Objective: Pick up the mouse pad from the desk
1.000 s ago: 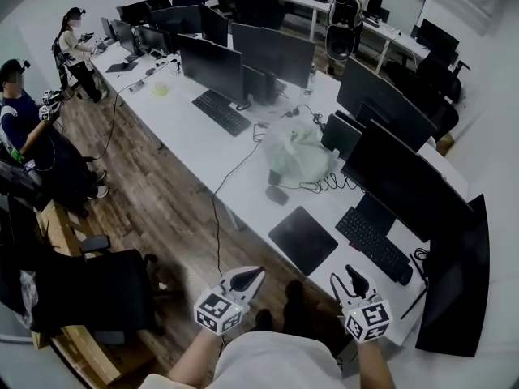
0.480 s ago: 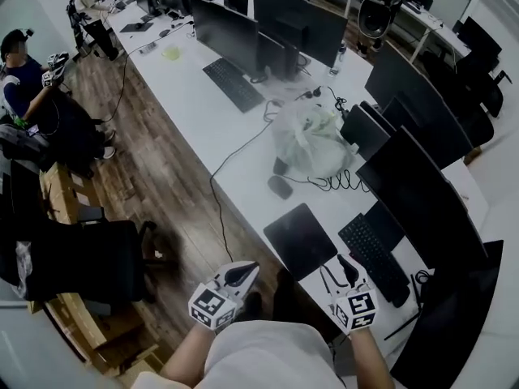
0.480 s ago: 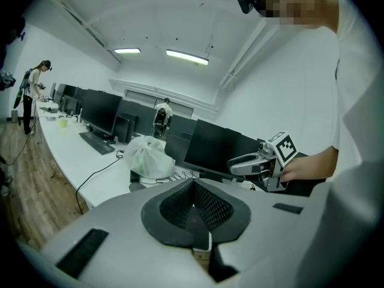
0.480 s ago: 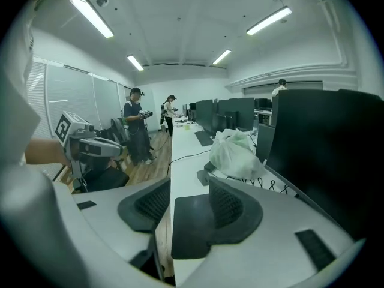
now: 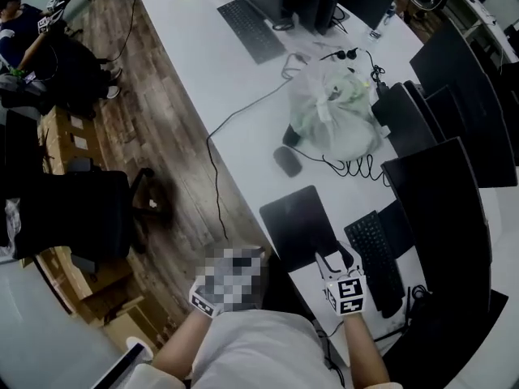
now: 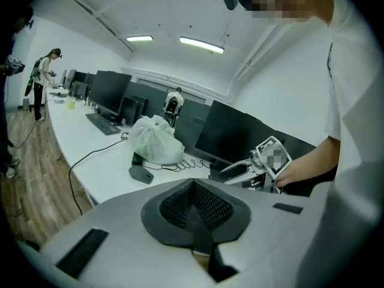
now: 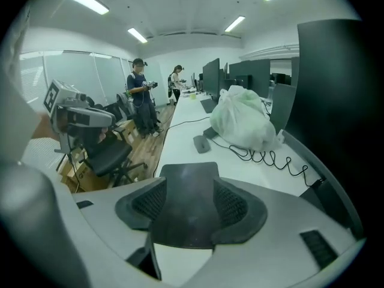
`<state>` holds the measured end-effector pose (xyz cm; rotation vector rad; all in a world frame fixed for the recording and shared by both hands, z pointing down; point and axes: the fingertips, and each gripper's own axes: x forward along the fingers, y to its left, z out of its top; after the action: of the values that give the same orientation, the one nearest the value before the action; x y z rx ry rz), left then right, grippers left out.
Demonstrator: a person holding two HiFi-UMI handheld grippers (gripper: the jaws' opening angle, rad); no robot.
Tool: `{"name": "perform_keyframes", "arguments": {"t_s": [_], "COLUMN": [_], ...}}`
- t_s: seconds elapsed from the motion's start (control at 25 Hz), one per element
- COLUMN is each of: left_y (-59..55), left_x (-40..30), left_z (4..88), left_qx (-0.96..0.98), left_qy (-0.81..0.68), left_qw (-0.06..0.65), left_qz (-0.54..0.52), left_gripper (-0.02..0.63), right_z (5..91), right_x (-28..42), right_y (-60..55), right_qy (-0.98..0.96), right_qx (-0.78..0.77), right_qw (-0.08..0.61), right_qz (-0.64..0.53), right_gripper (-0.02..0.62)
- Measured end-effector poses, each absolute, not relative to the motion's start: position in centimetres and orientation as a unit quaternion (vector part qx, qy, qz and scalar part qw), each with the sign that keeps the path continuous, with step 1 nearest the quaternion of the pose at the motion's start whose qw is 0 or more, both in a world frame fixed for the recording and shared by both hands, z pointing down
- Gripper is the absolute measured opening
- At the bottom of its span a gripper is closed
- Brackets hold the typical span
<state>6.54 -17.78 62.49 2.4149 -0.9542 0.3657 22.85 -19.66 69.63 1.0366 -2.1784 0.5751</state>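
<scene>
The black mouse pad [image 5: 298,224] lies flat on the white desk [image 5: 235,87], close to its near edge. My right gripper [image 5: 336,259] hovers over the pad's near right corner. In the right gripper view its jaws are opening, and the mouse pad [image 7: 186,171] shows between them untouched by the pads. In the head view my left gripper sits left of the pad, off the desk edge, mostly under a mosaic patch. The left gripper [image 6: 193,204] has its pads together with nothing between them.
A dark mouse [image 5: 287,161] and a tied plastic bag [image 5: 336,112] with a coiled cable lie beyond the pad. A black keyboard [image 5: 375,254] and monitors [image 5: 442,217] stand to its right. A black office chair [image 5: 73,217] is on the wooden floor at the left.
Both grippers have come down and forward toward the desk. The right one now reaches the pad's near corner with its jaws wider apart. The head view has tilted further down.
</scene>
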Motion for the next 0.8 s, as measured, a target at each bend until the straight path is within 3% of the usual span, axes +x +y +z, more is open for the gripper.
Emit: {"name": "perform_keyframes", "arguments": {"t_s": [0.8], "left_y": [-20.2], "left_x": [7.9], "left_z": [72.1], "left_qx": [0.851], "left_qy": [-0.38], "left_qw": [0.311], "left_qz": [0.188], "left_gripper": [0.017], "right_z": [85.3], "right_x": [22.2], "right_y": [-23.5], "right_qy": [-0.793], "right_qx": [0.314], "right_qw": [0.455], "right_qz": [0.255], "right_gripper": [0.381]}}
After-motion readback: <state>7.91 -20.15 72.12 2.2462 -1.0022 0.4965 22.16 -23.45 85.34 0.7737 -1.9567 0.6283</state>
